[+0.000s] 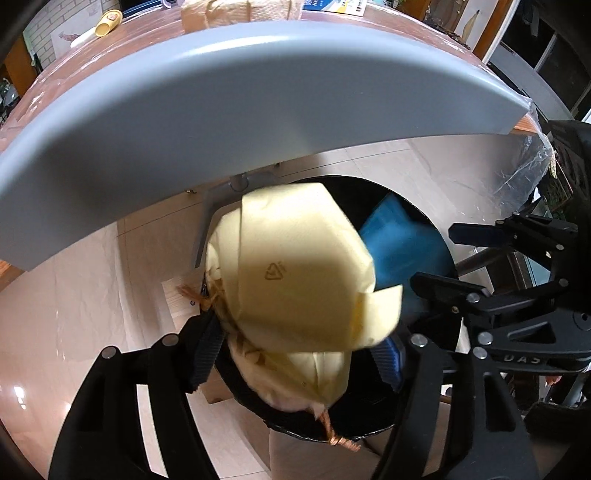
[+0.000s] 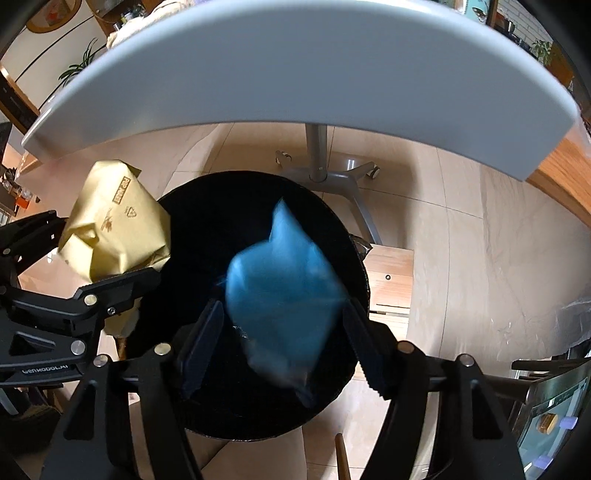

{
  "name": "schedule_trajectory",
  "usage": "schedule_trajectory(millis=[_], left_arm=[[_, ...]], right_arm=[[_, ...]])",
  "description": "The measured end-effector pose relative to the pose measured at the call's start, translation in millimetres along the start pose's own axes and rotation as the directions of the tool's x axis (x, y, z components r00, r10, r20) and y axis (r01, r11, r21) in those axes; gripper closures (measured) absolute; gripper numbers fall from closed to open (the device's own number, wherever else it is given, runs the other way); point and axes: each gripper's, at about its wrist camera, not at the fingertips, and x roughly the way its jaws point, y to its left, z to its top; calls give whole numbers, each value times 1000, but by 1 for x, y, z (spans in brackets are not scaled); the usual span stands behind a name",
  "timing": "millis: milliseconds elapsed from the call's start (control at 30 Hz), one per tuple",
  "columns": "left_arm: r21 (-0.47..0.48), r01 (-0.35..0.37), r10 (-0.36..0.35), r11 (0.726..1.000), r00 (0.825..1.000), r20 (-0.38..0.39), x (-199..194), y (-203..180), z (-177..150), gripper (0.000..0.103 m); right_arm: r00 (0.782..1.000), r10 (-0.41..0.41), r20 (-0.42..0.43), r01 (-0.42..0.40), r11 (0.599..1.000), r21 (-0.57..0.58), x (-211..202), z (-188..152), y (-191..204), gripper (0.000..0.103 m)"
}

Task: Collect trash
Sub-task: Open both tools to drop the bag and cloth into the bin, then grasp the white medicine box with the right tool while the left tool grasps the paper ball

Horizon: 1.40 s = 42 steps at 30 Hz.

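Blurred blue bag (image 2: 280,291) between spread right claw (image 2: 284,350) fingers, above black bin (image 2: 207,221), tan paper bag (image 2: 114,225) left

Yellow paper bag (image 1: 295,273), blurred blue packet (image 2: 284,284) above black bin (image 2: 207,229).

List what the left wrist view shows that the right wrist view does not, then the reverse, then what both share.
Left wrist only: a recycling mark on the yellow paper bag, and a yellow-and-white tool on the far tabletop.

Right wrist only: the table's grey wheeled base and a wooden drawer unit.

Both: the grey table edge, the black bin, the blurred blue wrapper over it, and both grippers, left gripper and right gripper, jaws apart.
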Motion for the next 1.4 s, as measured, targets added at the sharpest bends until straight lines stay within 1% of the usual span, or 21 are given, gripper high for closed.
schedule_trajectory(millis=[267,433,500,600,667,733,767,800,833,900,933,1000,1067,1133,1200,1267,1400], left_arm=[[-28,1,-1,1000,1000,17,-9,4,-4,20],[-33,-4,5,999,999,38,-26,10,-11,20],[-36,2,0,999,998,56,-36,12,-13,20],[-32,28,-24,999,994,104,-57,11,-19,20],[-22,48,-44,999,987,153,-80,12,-17,20],[-15,44,-40,999,980,196,-96,12,-10,12],[-12,28,-24,1000,971,237,-107,11,-6,7],[-10,12,-8,1000,962,272,-115,11,-1,5],[-10,2,1,1000,955,298,-121,11,4,5],[-15,-2,7,1000,946,325,-129,15,13,4],[-20,-8,14,1000,941,339,-132,16,20,4],[-20,-21,27,1000,938,346,-128,16,30,3],[-27,-42,49,999,938,344,-124,18,41,3],[-30,-40,48,999,937,345,-121,23,46,3],[-32,-43,51,999,941,336,-113,25,54,3],[-33,-52,60,998,944,326,-107,27,61,3],[-36,-57,66,998,948,312,-96,31,72,3]], right_arm=[[1000,1,19,-2,999,36,-13,-6,-6,29],[998,-2,58,-1,998,56,-39,-12,-11,26],[996,5,92,-10,998,60,-57,-14,-15,26],[987,-7,161,-1,999,47,-87,-15,-17,19],[972,-25,234,19,999,29,-113,-11,-15,13],[953,-52,298,48,999,21,-132,-3,-11,9],[942,-65,331,62,998,18,-141,1,-9,6],[923,-79,376,78,997,16,-152,9,-7,5],[910,-83,405,85,996,14,-157,16,-7,4],[894,-85,439,90,996,8,-163,33,-6,4],[892,-87,444,92,996,9,-160,42,-11,4],[885,-100,455,106,994,12,-158,63,-9,4],[886,-105,452,111,994,13,-153,82,-9,4],[893,-98,440,104,995,9,-144,103,-7,4],[901,-97,423,105,994,4,-134,120,-5,4],[908,-106,406,114,993,5,-123,130,-3,4],[922,-93,375,92,996,21,-107,151,-5,4]])
